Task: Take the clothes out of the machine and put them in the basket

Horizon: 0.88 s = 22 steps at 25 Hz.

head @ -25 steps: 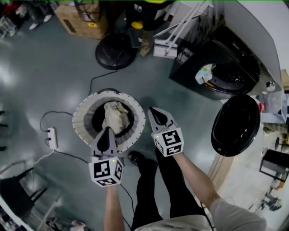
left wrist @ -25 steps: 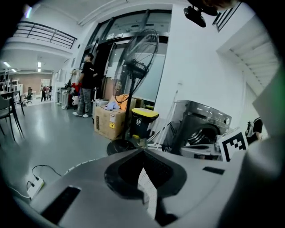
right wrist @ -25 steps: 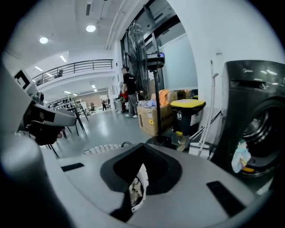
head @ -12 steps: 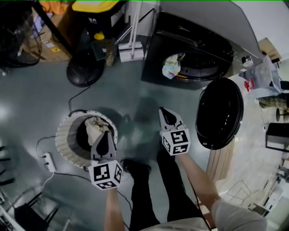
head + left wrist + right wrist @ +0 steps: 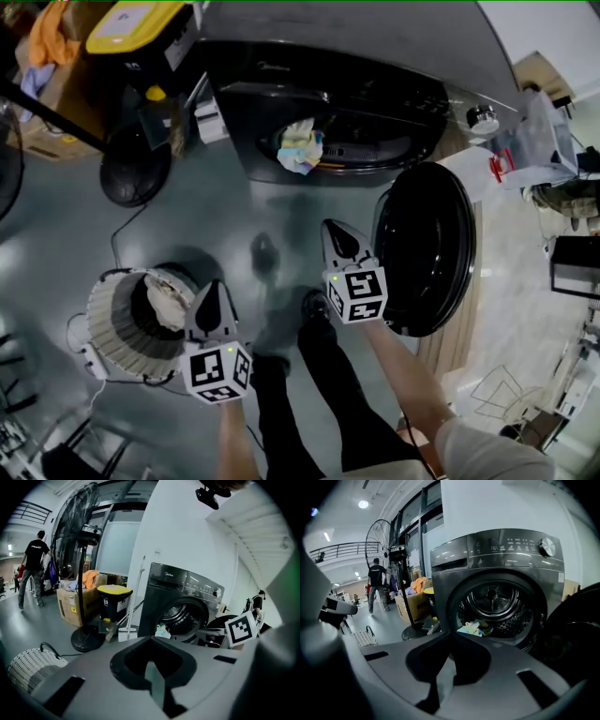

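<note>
The dark grey washing machine point(image 5: 356, 56) stands with its round door point(image 5: 427, 248) swung open to the right. A pale bundle of clothes point(image 5: 300, 145) hangs at the drum's mouth, and it also shows as clothes point(image 5: 162, 631) and clothes point(image 5: 472, 627) in the two gripper views. The woven basket point(image 5: 122, 328) sits on the floor at lower left with a beige cloth point(image 5: 171, 298) in it. My left gripper point(image 5: 211, 289) is shut and empty beside the basket's right rim. My right gripper point(image 5: 334, 230) is shut and empty, pointing at the machine point(image 5: 497, 550), just left of the door.
A fan's round base point(image 5: 131, 173), a black bin with a yellow lid point(image 5: 131, 23) and a cardboard box point(image 5: 70, 604) stand left of the machine. A power strip point(image 5: 84, 358) and its cable lie by the basket. A person point(image 5: 33, 564) walks far off. My own shoe point(image 5: 314, 305) is below the right gripper.
Both grippers have swung away from above the basket toward the washing machine. The basket has slid to the lower left of the head view, and the machine now fills its top.
</note>
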Available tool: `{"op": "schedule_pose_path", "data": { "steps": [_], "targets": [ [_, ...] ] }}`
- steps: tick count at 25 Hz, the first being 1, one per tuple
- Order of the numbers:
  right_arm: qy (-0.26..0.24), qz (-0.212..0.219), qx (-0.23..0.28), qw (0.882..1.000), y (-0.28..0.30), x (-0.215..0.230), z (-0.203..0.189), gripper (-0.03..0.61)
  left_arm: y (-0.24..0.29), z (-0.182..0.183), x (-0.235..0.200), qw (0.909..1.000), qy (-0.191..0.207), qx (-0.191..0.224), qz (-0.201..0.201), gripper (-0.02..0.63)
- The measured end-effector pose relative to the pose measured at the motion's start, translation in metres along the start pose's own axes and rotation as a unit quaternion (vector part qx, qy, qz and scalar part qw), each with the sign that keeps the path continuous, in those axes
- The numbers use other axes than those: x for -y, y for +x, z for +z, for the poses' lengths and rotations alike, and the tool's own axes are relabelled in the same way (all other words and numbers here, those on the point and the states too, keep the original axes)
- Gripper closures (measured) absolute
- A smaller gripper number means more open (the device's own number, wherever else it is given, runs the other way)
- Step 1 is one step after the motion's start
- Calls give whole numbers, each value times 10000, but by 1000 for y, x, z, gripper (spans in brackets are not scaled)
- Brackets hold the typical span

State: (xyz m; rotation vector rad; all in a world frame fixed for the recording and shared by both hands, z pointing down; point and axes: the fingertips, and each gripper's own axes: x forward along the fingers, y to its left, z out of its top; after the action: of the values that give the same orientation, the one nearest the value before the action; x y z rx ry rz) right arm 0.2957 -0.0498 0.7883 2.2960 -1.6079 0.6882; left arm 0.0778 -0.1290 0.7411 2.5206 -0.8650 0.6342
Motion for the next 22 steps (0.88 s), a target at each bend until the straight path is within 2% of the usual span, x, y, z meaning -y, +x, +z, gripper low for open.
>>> {"op": "schedule_pose_path", "data": {
  "steps": [4,8,14,22],
  "targets": [
    [99,-66,-8,9999,18,48,-5,555,43,4,46,9999,26,-19,-137,595],
    [197,-141,-6,9997,43,71,-14,555,77,7,65,9996,124,5,-269,595],
    [262,-313,-33,9992,76,87,-33,555,113,4,67,9984,299,28,-481,595],
    [218,-525,-62,9984,125,84,-60,554,144,-25,46,9975,298,7,-643,595]
  ]
}}
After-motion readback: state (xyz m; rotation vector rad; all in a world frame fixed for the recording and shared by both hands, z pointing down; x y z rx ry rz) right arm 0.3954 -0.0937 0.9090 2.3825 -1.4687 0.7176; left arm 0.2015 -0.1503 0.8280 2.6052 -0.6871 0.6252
